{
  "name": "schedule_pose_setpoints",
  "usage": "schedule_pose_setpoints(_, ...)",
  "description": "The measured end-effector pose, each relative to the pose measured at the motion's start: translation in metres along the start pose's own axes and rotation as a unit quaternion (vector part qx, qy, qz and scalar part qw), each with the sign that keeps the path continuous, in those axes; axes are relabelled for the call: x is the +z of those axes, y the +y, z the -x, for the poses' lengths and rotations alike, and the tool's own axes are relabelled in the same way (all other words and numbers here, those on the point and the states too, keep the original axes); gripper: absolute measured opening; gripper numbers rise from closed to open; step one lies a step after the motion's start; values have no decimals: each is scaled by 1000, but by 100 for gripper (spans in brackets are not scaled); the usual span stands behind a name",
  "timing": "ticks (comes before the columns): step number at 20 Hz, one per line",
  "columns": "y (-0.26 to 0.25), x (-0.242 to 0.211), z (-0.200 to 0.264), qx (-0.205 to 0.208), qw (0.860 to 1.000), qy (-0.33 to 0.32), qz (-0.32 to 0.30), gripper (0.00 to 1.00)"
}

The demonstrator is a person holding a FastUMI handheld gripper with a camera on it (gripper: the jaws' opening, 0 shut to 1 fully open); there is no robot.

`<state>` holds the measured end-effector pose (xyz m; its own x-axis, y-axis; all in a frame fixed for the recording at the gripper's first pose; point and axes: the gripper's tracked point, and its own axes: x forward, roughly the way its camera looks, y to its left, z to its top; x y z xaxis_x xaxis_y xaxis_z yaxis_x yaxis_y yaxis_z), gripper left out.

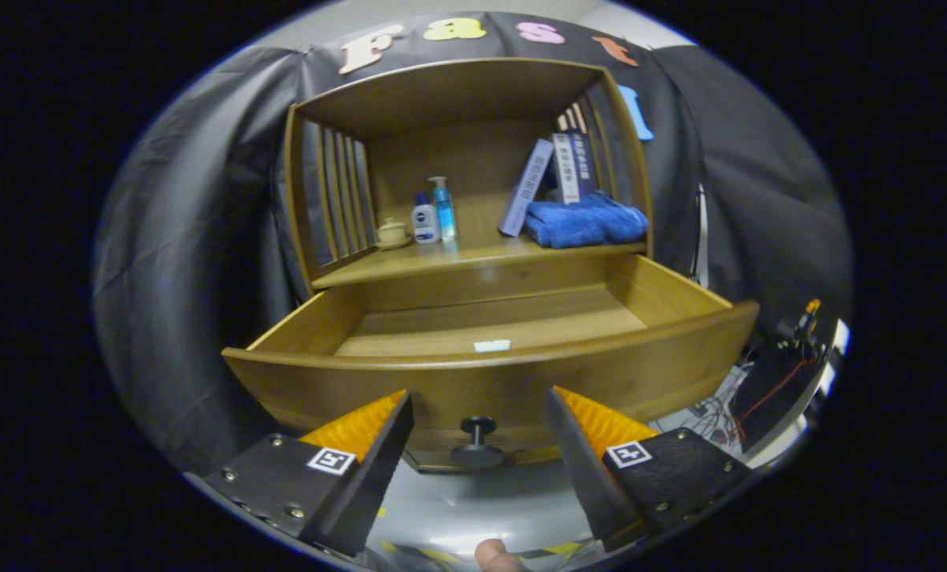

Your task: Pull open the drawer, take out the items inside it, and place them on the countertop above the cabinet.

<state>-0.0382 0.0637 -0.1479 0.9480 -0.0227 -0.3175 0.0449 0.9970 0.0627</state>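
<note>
So the drawer (489,334) is sitting pulled well out of the cabinet (458,95), and the gripper (480,429) is hanging in front of it with its fingers spread wide and nothing between them. The round knob (478,441) is showing just ahead of the fingers, in the gap, not touched by either one.

Inside, I'm only seeing one thing: a small flat white piece (492,345) lying on the drawer floor right up against the front edge, about mid-width. Too small to tell what it actually is. The rest of the floor is looking bare.

The countertop (473,256) above is already carrying stuff: a little cup (392,231) and two bottles (434,214) toward the left edge, books (553,175) and a folded blue towel (585,222) toward the right. The front middle strip is looking free.

My take on doing this step well: going up and over the front wall, then tipping down steeply, since the piece is hugging that wall. It's lying flat, so I'm guessing it needs one finger each side and a slow close, or it'll just skid. Then dropping it on that free middle strip.
</note>
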Motion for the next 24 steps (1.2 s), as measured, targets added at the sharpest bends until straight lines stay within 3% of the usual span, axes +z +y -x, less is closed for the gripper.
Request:
schedule_pose_setpoints(8, 4, 58, -24, -6, 999, 21, 40, 99)
schedule_pose_setpoints(11, -1, 67, -41, -17, 997, 38, 61, 99)
schedule_pose_setpoints(15, 1, 64, -73, 1, 995, 91, 43, 99)
schedule_pose_setpoints(19, -5, 53, -109, 2, 986, 163, 34, 99)
schedule_pose_setpoints(24, -5, 14, -138, 9, 956, 294, 16, 99)
